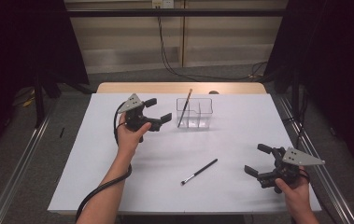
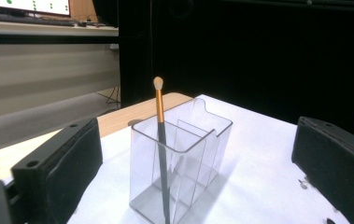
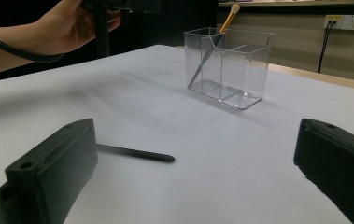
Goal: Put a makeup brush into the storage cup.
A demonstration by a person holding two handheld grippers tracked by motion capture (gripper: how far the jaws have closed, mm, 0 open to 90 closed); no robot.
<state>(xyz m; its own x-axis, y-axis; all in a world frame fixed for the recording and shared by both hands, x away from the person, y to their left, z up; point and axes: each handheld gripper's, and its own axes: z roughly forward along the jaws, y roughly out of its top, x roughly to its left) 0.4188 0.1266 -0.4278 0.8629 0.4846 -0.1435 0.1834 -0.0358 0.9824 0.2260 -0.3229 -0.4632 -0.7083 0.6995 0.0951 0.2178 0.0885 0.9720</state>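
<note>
A clear plastic organizer (image 1: 194,113) (image 2: 179,168) (image 3: 228,67) with dividers stands on the white table (image 1: 118,182). A makeup brush (image 1: 184,108) (image 2: 160,140) (image 3: 214,42) with a gold ferrule leans in its left compartment, bristles up. My left gripper (image 1: 158,109) (image 2: 198,168) hovers just left of the organizer, jaws open and empty. A second, black brush (image 1: 199,171) (image 3: 135,152) lies flat on the table. My right gripper (image 1: 258,160) (image 3: 198,172) sits open at the near right, facing that brush.
A bare wooden strip (image 1: 179,87) runs along the table's far edge. Cables (image 1: 174,65) trail over the floor beyond it. Dark curtains flank both sides.
</note>
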